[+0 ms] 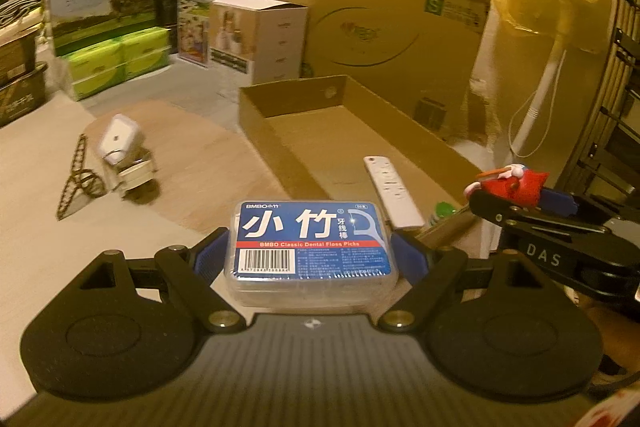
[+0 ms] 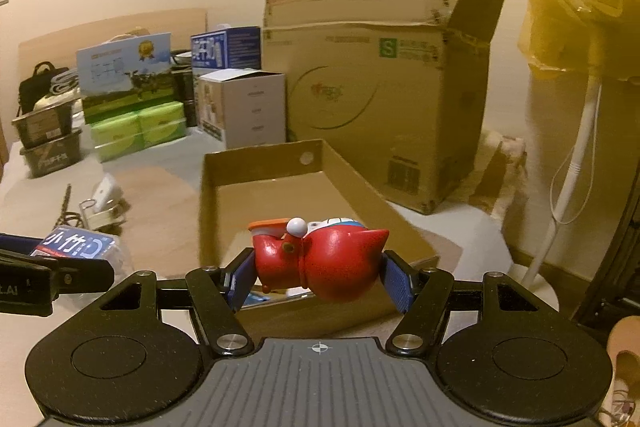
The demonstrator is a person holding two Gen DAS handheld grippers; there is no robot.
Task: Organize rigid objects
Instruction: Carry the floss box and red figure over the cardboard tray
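Both hands loaded: my left gripper [image 1: 312, 251] is clamped on the blue floss pick box [image 1: 313, 245], pads on its two short sides, and my right gripper [image 2: 318, 267] is squeezing the red toy figure [image 2: 320, 259] at its flanks. I'd call this the carry, both pieces headed for the shallow cardboard tray [image 2: 208, 195] at twelve o'clock. The tray already holds a white remote [image 1: 390, 189] near its front wall, so the floss box should come down beside it, not on it. Next I need to clear the tray's near wall, lower, then let go. My two grippers ride close together, so I'd stagger the drops. At ten o'clock, outside the tray, a white charger [image 1: 118, 139] and a small wooden model [image 1: 78, 179] wait their turn; the big carton [image 2: 372, 99] stands behind.
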